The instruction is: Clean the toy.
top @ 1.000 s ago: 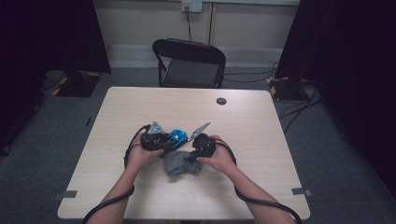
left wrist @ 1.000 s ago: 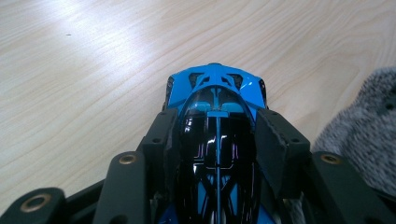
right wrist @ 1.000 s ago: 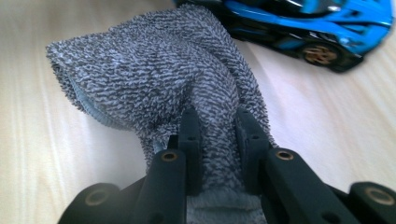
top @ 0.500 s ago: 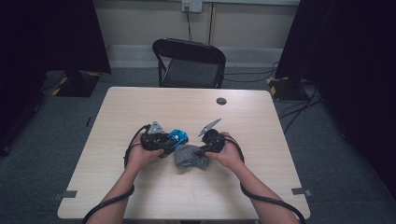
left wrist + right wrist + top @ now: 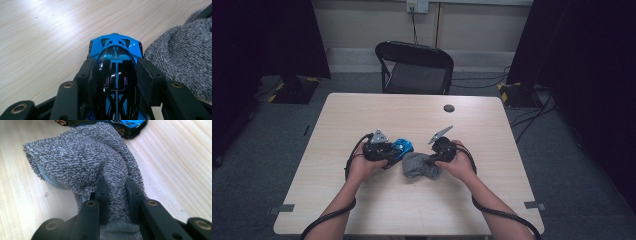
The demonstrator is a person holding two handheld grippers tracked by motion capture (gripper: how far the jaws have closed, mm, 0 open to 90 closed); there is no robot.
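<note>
your left gripper point(image 5: 116, 82) is clamped on the blue toy car point(image 5: 115, 75), jaws on both flanks, near the middle of the table point(image 5: 362, 210). your right gripper point(image 5: 117, 192) pinches a bunched fold of the grey cloth point(image 5: 82, 162), which lies just beside the car, probably touching its side, hard to tell from above. risks: the fold is thin, so dragging the cloth over the car may pull it out of the jaws. the car's glossy shell could slide or twist in the grip if you wipe hard.
</note>
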